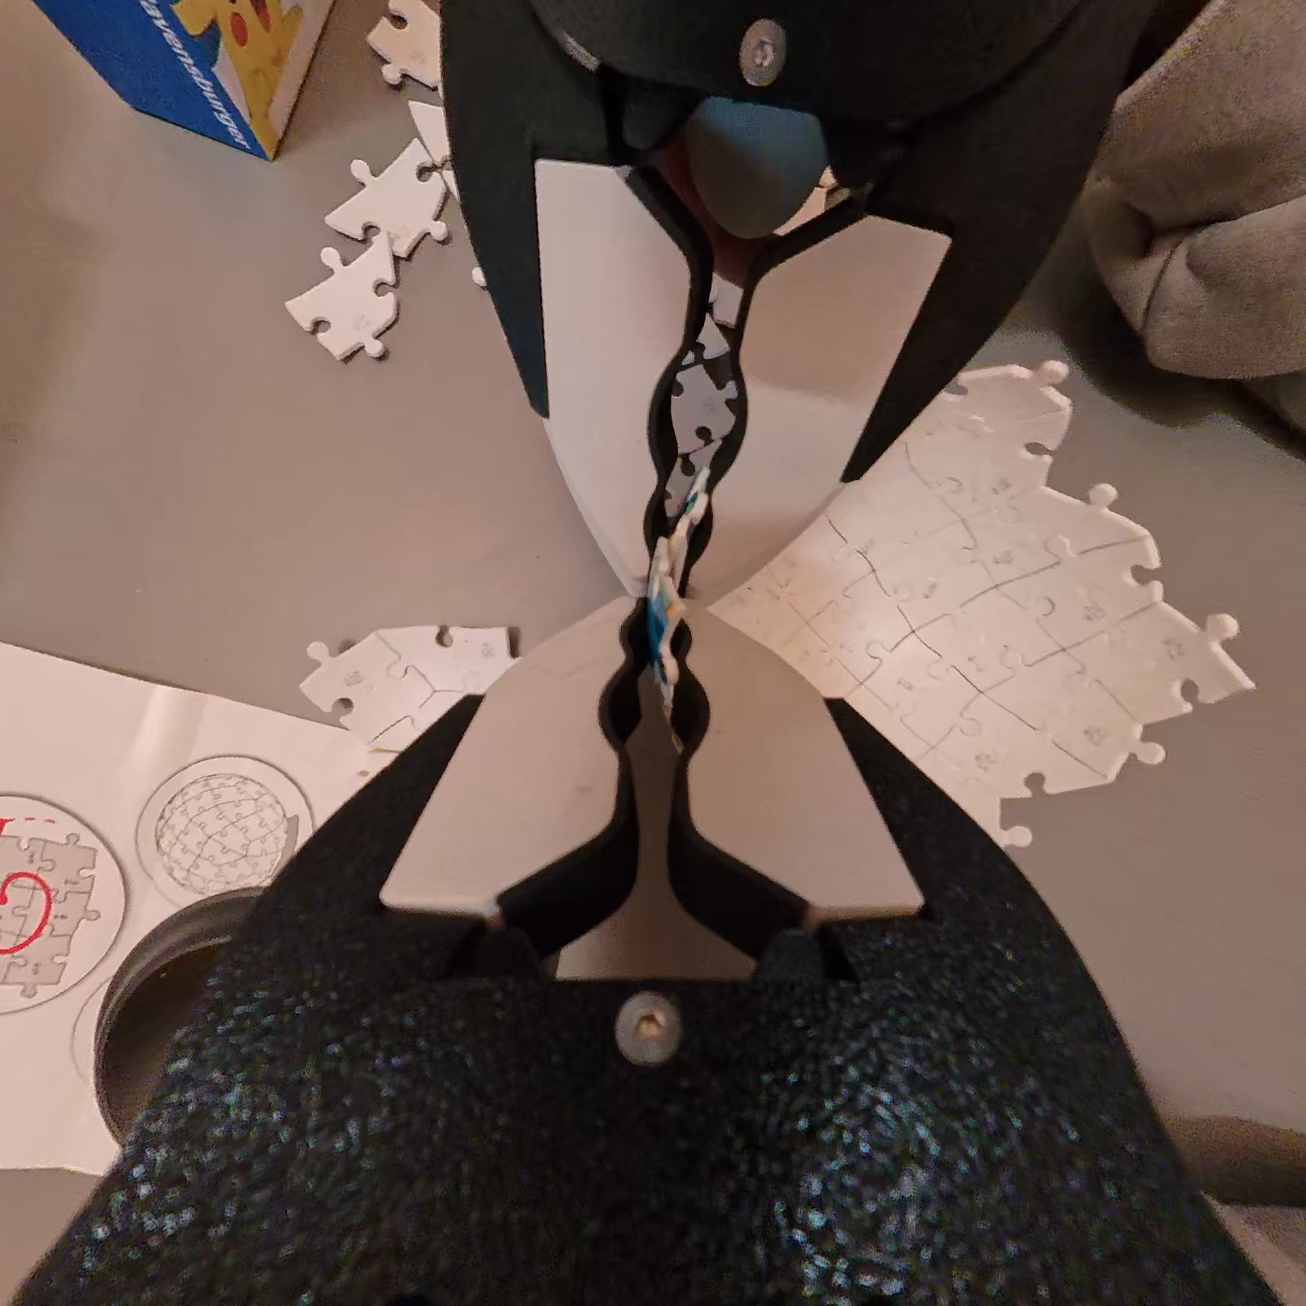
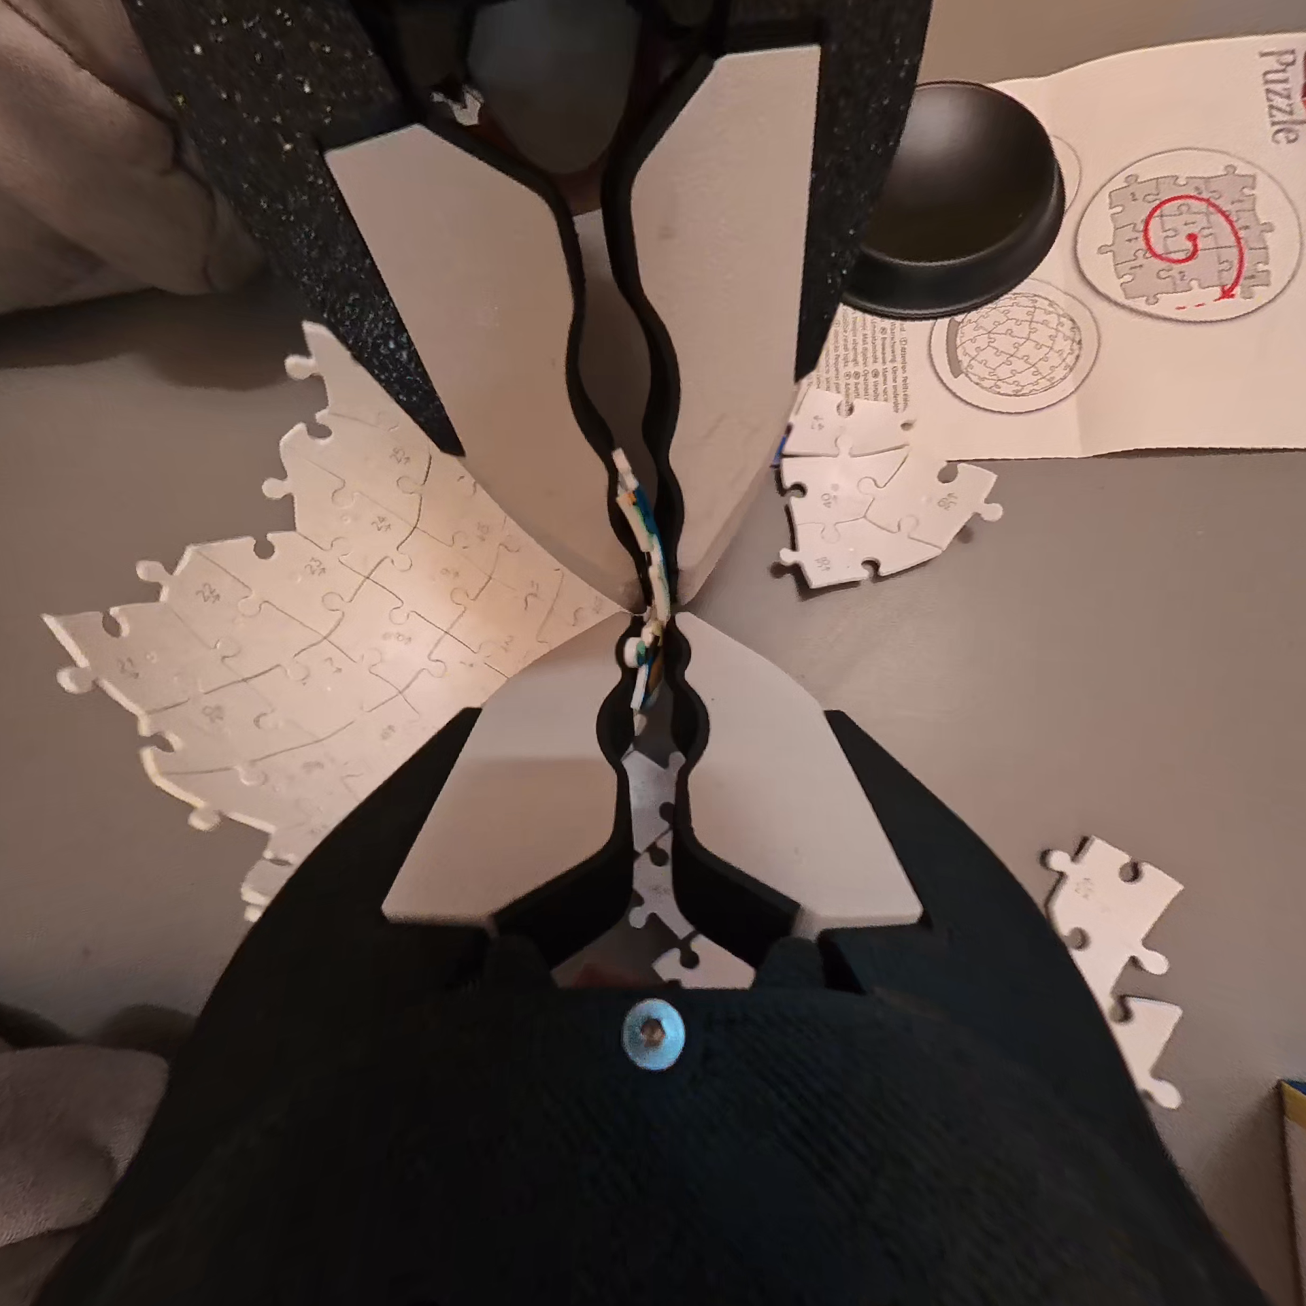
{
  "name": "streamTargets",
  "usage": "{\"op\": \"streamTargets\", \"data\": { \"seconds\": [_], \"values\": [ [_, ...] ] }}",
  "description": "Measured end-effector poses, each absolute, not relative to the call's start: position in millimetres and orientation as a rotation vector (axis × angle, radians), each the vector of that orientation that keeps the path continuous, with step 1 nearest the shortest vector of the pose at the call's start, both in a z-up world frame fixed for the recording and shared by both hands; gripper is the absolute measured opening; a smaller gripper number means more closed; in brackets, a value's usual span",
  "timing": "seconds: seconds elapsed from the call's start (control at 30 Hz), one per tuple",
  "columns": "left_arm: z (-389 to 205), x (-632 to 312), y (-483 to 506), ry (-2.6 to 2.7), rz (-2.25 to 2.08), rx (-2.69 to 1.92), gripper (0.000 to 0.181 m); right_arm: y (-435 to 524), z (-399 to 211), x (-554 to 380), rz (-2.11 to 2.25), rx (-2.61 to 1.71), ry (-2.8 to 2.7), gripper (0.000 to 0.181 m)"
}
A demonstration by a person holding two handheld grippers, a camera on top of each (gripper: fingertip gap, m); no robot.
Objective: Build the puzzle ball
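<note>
Here your two grippers meet tip to tip above the grey table (image 1: 177, 495). Your left gripper (image 1: 654, 636) is clenched on a thin puzzle piece (image 1: 663, 622) seen edge-on, with blue print on one face. Your right gripper (image 2: 654, 650) faces it from the other side, fingers pinched onto what looks like a second piece (image 2: 646, 675) — where the two meet is hidden by the fingertips, so you cannot tell whether they are joined.

Below the tips lies the large assembled section (image 2: 304, 622), white backs up, curving slightly off the table. A smaller joined cluster (image 2: 873, 516) sits on the other side of the tips, its top edge overlapping the instruction sheet (image 2: 1166, 396). A black round stand (image 2: 954, 212) rests on that sheet. Loose white pieces (image 1: 374, 254) lie scattered near the blue-and-yellow box (image 1: 198, 63), well apart from the assembled section. Grey cloth (image 1: 1215, 184) bunches at the table's edge.
</note>
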State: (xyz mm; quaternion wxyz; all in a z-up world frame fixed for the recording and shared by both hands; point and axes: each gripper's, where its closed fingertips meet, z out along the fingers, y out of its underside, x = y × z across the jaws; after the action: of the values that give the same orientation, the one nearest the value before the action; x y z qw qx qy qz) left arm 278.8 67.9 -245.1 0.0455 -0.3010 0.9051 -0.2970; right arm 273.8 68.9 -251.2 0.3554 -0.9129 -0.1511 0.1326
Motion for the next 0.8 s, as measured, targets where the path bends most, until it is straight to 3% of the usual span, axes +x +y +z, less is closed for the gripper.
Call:
{"op": "streamTargets", "data": {
  "seconds": [0.2,0.27,0.8],
  "values": [
    [-244.4,281.1,70.8,2.745,-0.888,-0.930,0.003,67.3,-246.8,279.7,0.287,-2.330,-0.397,0.020],
    [-244.2,281.4,71.5,2.742,-0.890,-0.936,0.003,67.3,-244.1,277.8,0.301,-2.313,-0.410,0.011],
    [-243.7,282.0,71.8,2.736,-0.898,-0.938,0.003,70.1,-251.3,278.6,0.266,-2.358,-0.433,0.004]
  ]
}}
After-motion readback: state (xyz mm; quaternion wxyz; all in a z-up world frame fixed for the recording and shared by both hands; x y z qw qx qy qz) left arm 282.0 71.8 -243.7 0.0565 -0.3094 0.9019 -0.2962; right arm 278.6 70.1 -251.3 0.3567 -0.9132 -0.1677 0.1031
